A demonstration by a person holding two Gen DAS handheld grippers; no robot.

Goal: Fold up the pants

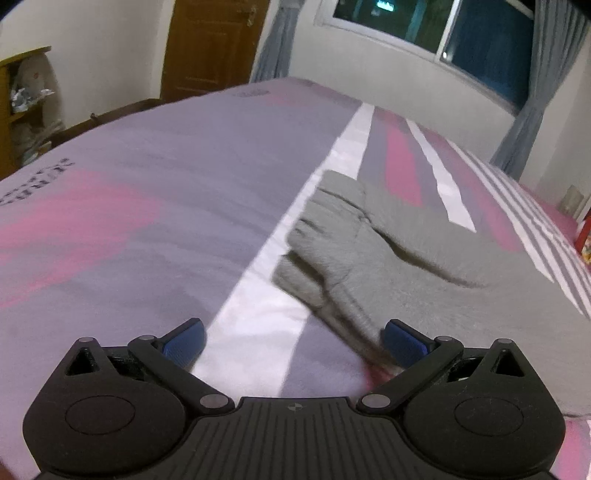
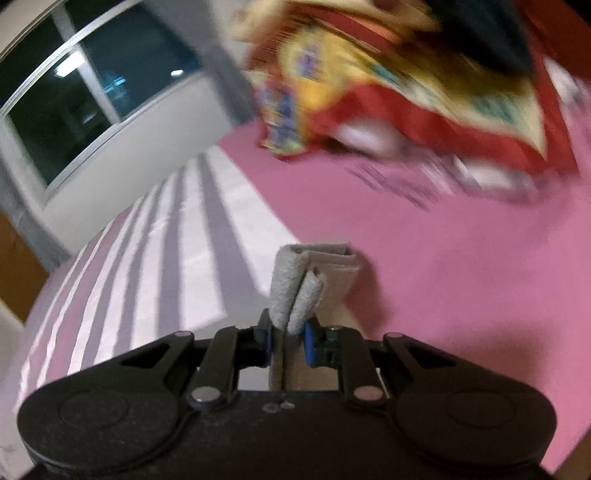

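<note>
The grey pants [image 1: 388, 251] lie on the bed [image 1: 155, 177], spread over its striped purple, pink and white bedspread. In the left wrist view the cloth runs from the far middle of the bed toward the near right, with bunched folds along its left edge, which lies on the broad white stripe [image 1: 266, 288]. The left claw [image 1: 295, 343] hangs just above the bed with its blue fingertips [image 1: 184, 341] spread wide and nothing between them; the right-hand fingertip is at the edge of the grey cloth, though contact cannot be made out.

In the right wrist view the right claw [image 2: 286, 338] is clenched on a folded edge of the pants [image 2: 314, 273], and a thick roll of grey layers stands up from between its blue pads [image 2: 309, 341]. Beyond it the bedspread shows a plain pink patch [image 2: 461, 258] and grey and white stripes to the left. A blurred red and yellow patterned cloth [image 2: 369, 85] lies at the far end of the bed.

Past the bed are a window [image 1: 424, 26], grey curtains [image 1: 535, 110] and a wooden door [image 1: 214, 44]. At far left a wooden shelf [image 1: 11, 110] holds pale items too blurred to name.
</note>
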